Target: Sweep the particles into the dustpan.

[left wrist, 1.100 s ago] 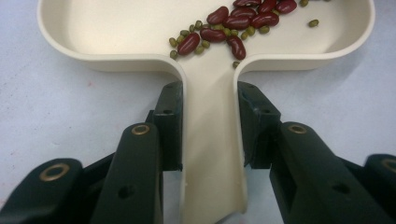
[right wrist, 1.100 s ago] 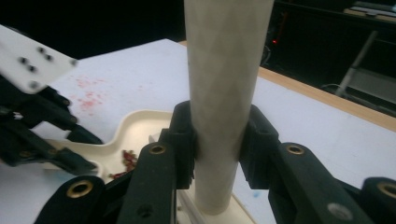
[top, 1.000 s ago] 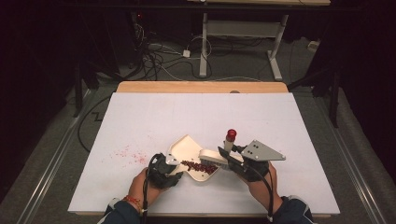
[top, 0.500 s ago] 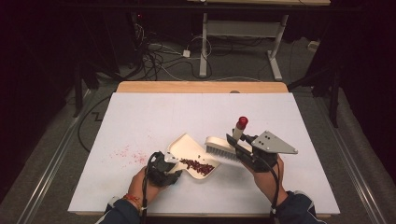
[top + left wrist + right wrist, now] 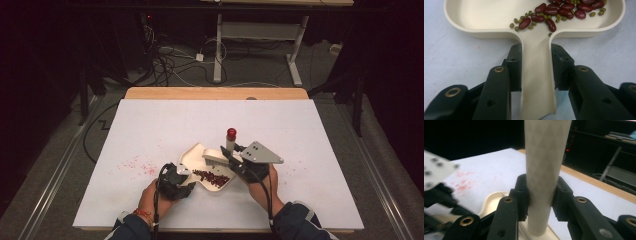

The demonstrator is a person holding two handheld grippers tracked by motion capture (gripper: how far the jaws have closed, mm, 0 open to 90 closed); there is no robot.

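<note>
A cream dustpan (image 5: 196,156) lies on the white table (image 5: 300,130), with red and small green beans (image 5: 212,176) heaped in it. My left gripper (image 5: 181,178) is shut on the pan's flat handle (image 5: 537,82), a pad on each side; the beans (image 5: 554,12) lie just beyond it. My right gripper (image 5: 236,161) is shut on a brush's pale handle (image 5: 544,170), which stands nearly upright with a red cap (image 5: 231,133) on top. The brush head (image 5: 214,158) hangs over the pan's right side, above the beans.
Faint red stains (image 5: 134,164) mark the table to the left of the pan. A wooden strip (image 5: 215,93) runs along the far edge. Beyond it, cables (image 5: 165,55) and a desk frame (image 5: 260,35) stand on the dark floor.
The right gripper swung the brush up and to the right, then brought it back left over the pan. The left gripper and the dustpan have stayed put.
</note>
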